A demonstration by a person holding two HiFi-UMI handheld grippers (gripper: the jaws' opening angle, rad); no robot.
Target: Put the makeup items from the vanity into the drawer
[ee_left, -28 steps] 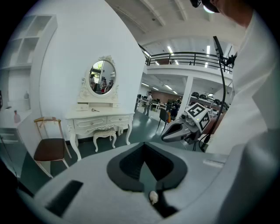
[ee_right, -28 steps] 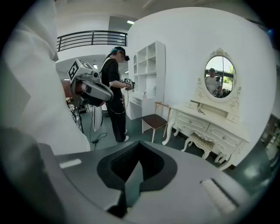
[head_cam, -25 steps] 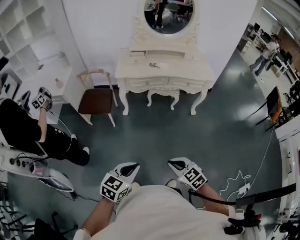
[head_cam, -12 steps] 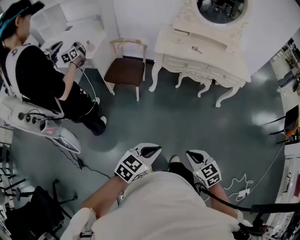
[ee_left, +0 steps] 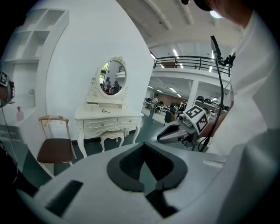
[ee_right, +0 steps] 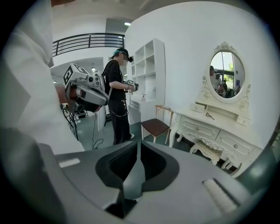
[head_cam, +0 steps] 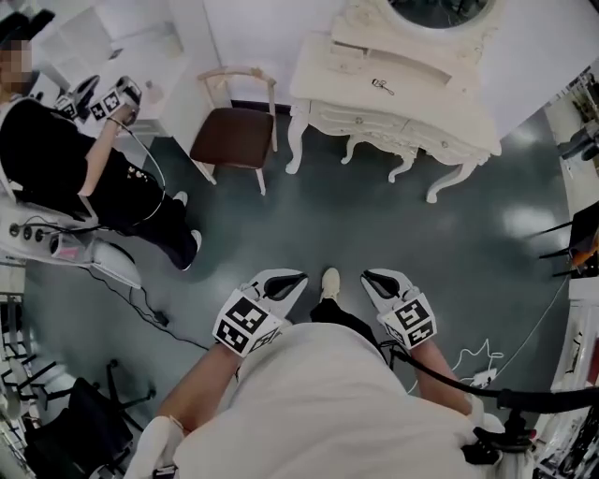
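The white vanity (head_cam: 404, 94) stands far off at the top right of the head view, with its oval mirror (head_cam: 440, 9) cut by the frame edge. A small dark item (head_cam: 381, 86) lies on its top; I also see this item (ee_left: 105, 111) in the left gripper view and, as the same small dark item (ee_right: 210, 116), in the right gripper view. The vanity's drawers (head_cam: 365, 122) look closed. My left gripper (head_cam: 296, 278) and right gripper (head_cam: 368, 276) are held close to my body over the floor, both shut and holding nothing.
A brown-seated chair (head_cam: 234, 136) stands left of the vanity. A person in black (head_cam: 84, 168) stands at the left by white shelves, holding another gripper. A stool (ee_left: 110, 136) sits under the vanity. Cables (head_cam: 477, 360) lie on the floor at the right.
The head view has swung: the vanity went from top centre to top right and the person at the left came further into view. Both grippers stayed shut near my body.
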